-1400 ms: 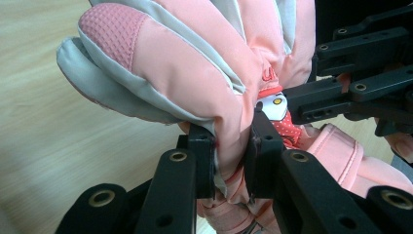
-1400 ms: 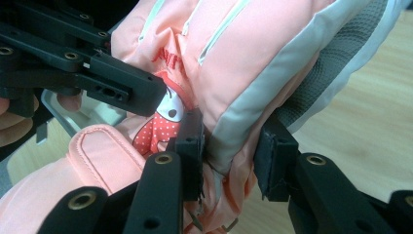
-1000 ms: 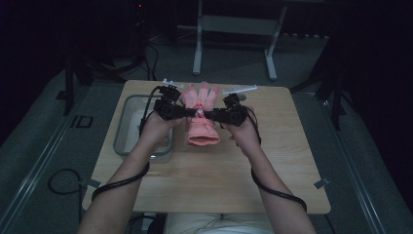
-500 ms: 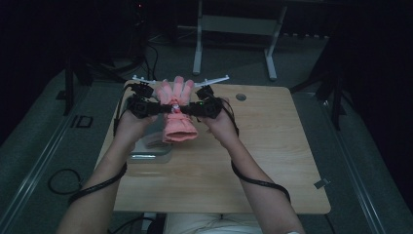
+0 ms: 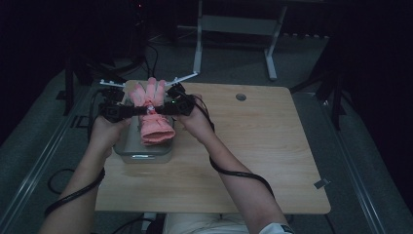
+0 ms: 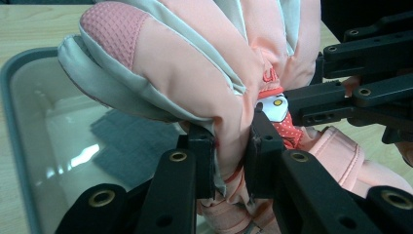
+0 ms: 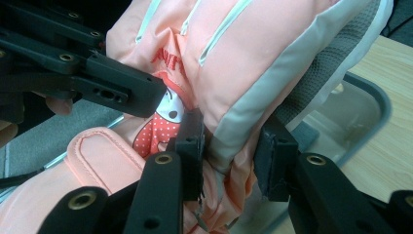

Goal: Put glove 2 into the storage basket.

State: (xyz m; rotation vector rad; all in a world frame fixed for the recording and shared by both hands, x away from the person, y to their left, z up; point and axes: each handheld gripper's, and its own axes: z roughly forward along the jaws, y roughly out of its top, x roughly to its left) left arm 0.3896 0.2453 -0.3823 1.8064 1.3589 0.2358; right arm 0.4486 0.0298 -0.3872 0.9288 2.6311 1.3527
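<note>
Wooden table (image 5: 253, 146) now has both claws carried across to its left end, left claw (image 5: 140, 111) and right claw (image 5: 158, 110) each clamped on the pink glove (image 5: 155, 127) between them, hanging over the grey tray (image 5: 142, 155), seemingly ready to be lowered in.

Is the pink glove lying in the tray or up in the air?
Up in the air. Both grippers pinch the glove at its sides, holding it above the grey tray.
</note>
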